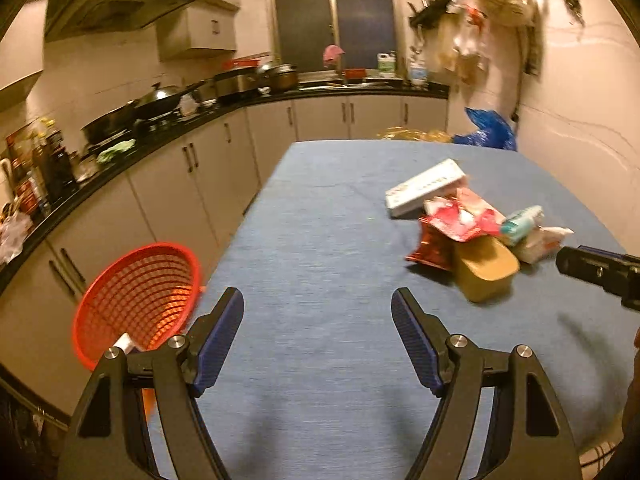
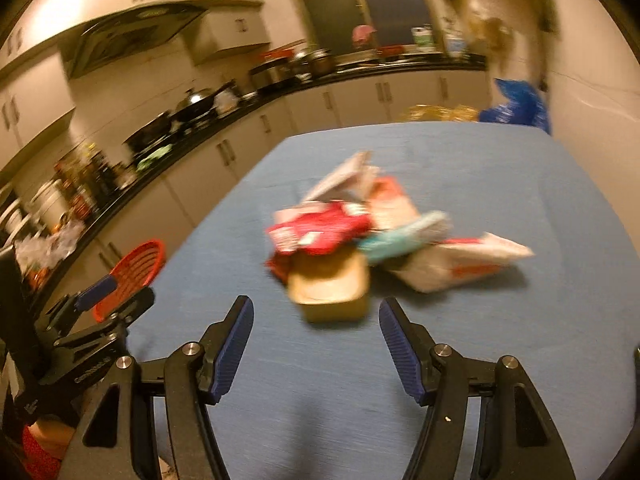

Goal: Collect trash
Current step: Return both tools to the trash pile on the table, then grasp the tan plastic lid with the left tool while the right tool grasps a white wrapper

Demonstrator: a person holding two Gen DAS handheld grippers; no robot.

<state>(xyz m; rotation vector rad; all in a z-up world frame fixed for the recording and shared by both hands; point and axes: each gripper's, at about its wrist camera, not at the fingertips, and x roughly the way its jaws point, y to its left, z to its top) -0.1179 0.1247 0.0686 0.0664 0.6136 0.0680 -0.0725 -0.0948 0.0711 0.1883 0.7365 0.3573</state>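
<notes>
Facing heap of crumpled trash wrappers and cartons [image 2: 360, 236] on blue-cloth bench [image 2: 480, 340], we judge right hand-held gripper [image 2: 316, 344] nearer: tan open-topped paper tub [image 2: 330, 292] sits just ahead, between line of its spread, empty jaws, long side lying across our view. Left hand-held gripper [image 1: 318, 332], jaws likewise apart and empty, points at bare cloth; from it, heap lies ahead to right. Red perforated plastic basket [image 1: 136, 300] hangs off bench's left edge, beside left hand-held gripper, well apart from heap.
</notes>
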